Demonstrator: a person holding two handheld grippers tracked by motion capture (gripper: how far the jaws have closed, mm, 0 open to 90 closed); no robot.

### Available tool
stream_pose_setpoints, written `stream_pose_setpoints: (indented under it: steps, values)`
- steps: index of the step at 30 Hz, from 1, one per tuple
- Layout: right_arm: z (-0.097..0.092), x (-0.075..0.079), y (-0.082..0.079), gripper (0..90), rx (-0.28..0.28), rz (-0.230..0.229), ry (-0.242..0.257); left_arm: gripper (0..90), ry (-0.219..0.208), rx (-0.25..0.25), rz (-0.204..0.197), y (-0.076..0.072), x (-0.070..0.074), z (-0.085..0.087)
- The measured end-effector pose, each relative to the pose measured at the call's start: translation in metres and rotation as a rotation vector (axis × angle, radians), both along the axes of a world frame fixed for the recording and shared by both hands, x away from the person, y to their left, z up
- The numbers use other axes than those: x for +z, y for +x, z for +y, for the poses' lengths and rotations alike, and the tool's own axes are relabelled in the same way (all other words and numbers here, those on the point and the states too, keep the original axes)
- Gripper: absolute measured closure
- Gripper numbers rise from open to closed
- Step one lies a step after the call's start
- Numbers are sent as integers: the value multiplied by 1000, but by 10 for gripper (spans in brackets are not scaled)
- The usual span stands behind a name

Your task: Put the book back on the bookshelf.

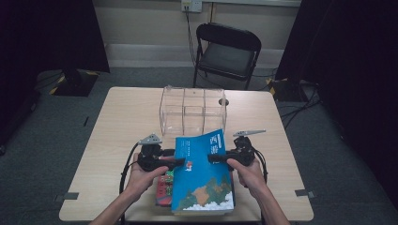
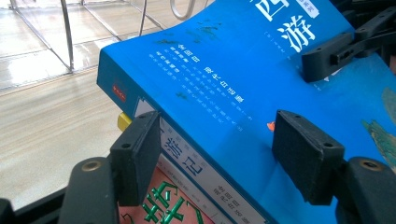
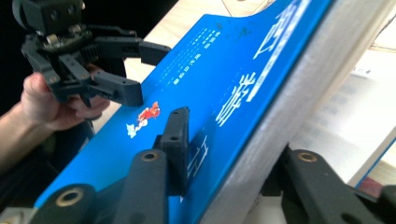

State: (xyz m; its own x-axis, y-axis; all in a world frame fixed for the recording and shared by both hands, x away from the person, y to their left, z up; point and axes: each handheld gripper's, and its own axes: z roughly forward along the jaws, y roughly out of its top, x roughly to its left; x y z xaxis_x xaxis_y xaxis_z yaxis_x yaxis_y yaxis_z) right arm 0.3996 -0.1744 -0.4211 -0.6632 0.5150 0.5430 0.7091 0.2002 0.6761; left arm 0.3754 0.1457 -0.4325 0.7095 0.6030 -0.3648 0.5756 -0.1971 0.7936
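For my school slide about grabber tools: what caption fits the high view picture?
Two hand-held grippers, left gripper and right gripper, lift a blue book by its edges on a wooden table.

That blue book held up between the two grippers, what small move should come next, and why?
Probably lift the blue book a little higher toward the clear divided box. The left gripper straddles its spine edge, the right gripper its page edge, and its far end is already raised off the red book beneath.
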Motion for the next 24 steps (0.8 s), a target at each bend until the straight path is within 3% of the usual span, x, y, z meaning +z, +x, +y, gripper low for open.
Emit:
stream_pose_setpoints:
  steps: [3,9,16,23,24]
  values:
    - [-1,-1,-1,705,-2,-7,19,310,-8,-3,13,1,-1,0]
    - [1,7,-13,764,4,-136,28,260,-34,-9,36,3,-4,1]
    - [2,13,-21,772,-17,-186,44,184,-62,-14,45,4,-4,-1]
    - [2,19,-28,782,-39,-208,65,140,-81,-21,45,3,-3,-2]
    - [2,21,-30,784,-42,-216,71,135,-94,-31,61,4,-3,-2]
